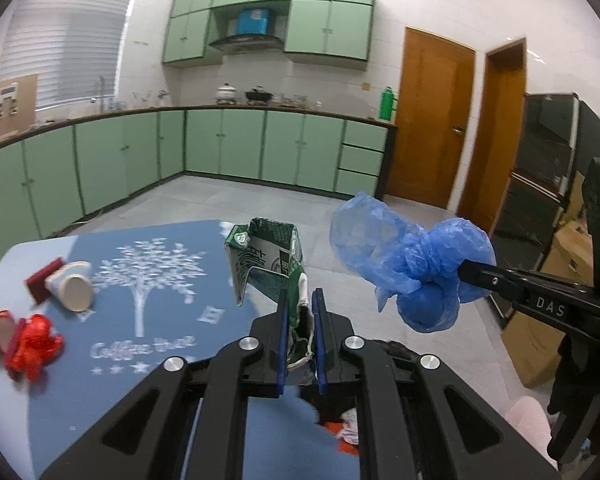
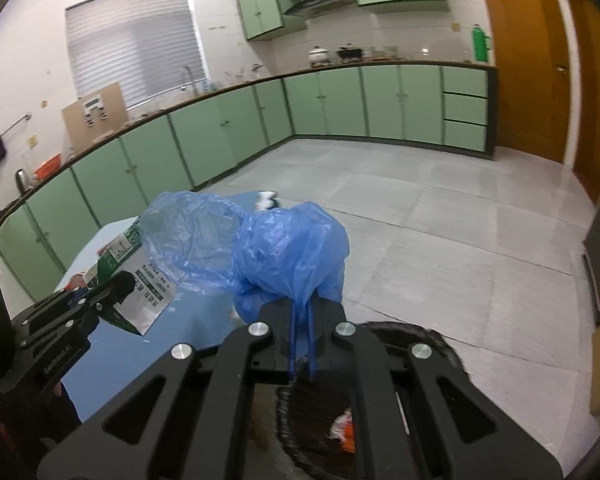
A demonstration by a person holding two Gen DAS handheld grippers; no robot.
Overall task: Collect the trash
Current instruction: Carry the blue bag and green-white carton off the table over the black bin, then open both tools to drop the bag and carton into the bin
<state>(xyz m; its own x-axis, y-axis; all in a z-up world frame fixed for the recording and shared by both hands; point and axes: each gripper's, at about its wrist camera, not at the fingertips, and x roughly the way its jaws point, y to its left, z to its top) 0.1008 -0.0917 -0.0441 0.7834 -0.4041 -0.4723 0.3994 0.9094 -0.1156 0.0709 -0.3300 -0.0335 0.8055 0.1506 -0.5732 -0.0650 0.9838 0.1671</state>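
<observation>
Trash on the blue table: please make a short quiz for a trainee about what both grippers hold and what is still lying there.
1. True or false: the left gripper is shut on the crushed carton.
2. What does the right gripper hold? A) a paper cup B) a blue plastic bag C) a red wrapper
3. Fill in: the paper cup lies on its ____ on the table, near the red wrappers.

Key
1. True; the carton sits between its closed fingers.
2. B; the blue plastic bag is pinched there.
3. side
</observation>
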